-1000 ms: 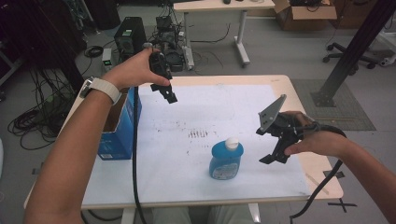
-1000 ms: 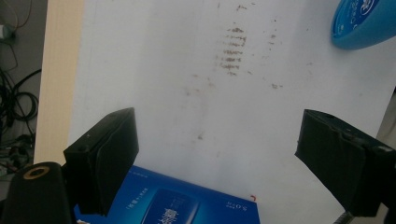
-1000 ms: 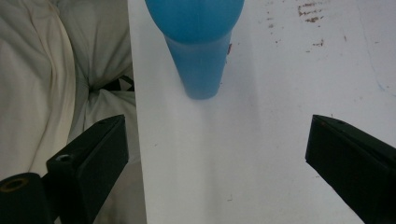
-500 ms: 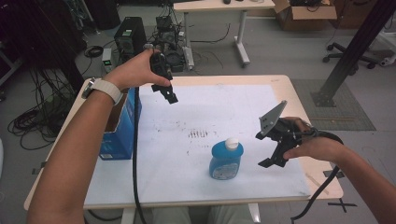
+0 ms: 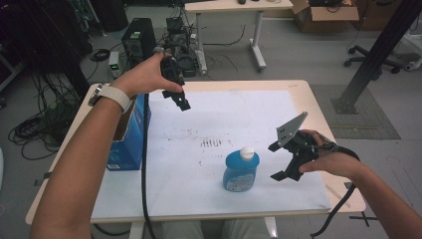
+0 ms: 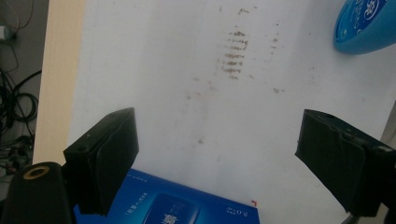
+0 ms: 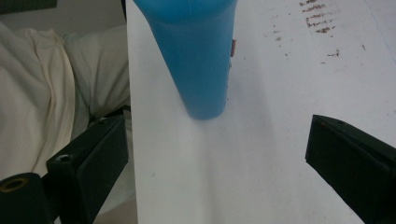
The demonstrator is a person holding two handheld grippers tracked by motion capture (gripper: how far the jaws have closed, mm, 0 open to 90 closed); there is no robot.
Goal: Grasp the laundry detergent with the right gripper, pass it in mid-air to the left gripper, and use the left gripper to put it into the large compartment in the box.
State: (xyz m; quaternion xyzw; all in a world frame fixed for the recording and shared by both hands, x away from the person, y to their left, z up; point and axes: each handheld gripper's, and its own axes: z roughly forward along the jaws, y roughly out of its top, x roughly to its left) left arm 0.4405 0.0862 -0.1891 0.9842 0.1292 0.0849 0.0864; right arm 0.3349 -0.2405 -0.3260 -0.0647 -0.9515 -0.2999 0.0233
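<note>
The blue bottle (image 5: 241, 171) stands upright on the white sheet (image 5: 239, 124) covering the surface (image 5: 318, 104), toward the near edge and right of the middle. Its white cap (image 5: 247, 151) is on. Nothing touches it.

The right claw (image 5: 280, 162) is held in the air just beside the bottle, on the side of the surface's right edge, its jaws pointing at the bottle and spread wide with nothing between them. The right gripper view confirms this: the bottle's body (image 7: 198, 56) lies ahead of the gap, clear of both jaws.

The left claw (image 5: 182, 102) hangs above the far left part of the sheet, well apart from the bottle, jaws wide and empty. In the left gripper view the bottle's shoulder (image 6: 366, 23) appears at the upper right.

A blue carton (image 5: 130, 134) stands at the left edge of the surface, beside the sheet. A patch of dark smudges (image 5: 211, 143) marks the sheet near its middle.
</note>
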